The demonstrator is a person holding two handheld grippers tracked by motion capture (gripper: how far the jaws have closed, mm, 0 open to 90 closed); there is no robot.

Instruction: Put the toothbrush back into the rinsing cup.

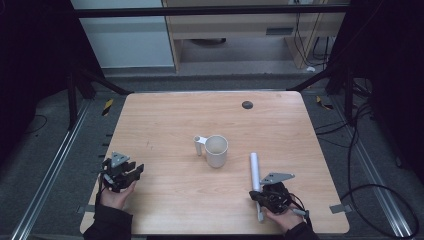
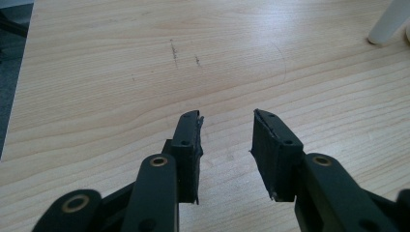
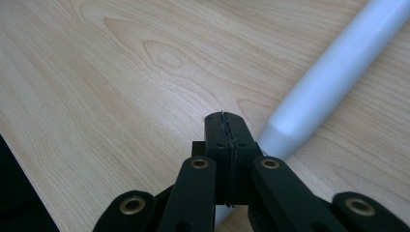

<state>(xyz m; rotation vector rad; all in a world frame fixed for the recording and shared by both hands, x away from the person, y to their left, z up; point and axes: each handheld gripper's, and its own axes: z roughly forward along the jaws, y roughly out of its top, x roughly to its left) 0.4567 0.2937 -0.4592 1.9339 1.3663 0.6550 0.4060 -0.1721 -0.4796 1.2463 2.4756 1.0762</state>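
Note:
A white mug (image 1: 216,150) stands upright near the middle of the wooden table (image 1: 170,115), its handle on the left. A long white tube (image 1: 255,172) lies right of it, pointing toward the near edge. My right gripper (image 1: 257,196) rests over the tube's near end. In the right gripper view that gripper (image 3: 223,118) has its jaws pressed together with nothing between them, and the tube (image 3: 333,72) runs beside and under them. My left gripper (image 1: 136,170) sits at the near left, away from the mug. Its jaws (image 2: 227,121) stand apart over bare wood.
A small black round spot (image 1: 247,104) marks the far side of the table. A white object's base (image 2: 387,24) shows at the top right of the left gripper view. Cables lie on the floor to the right, and a metal frame surrounds the table.

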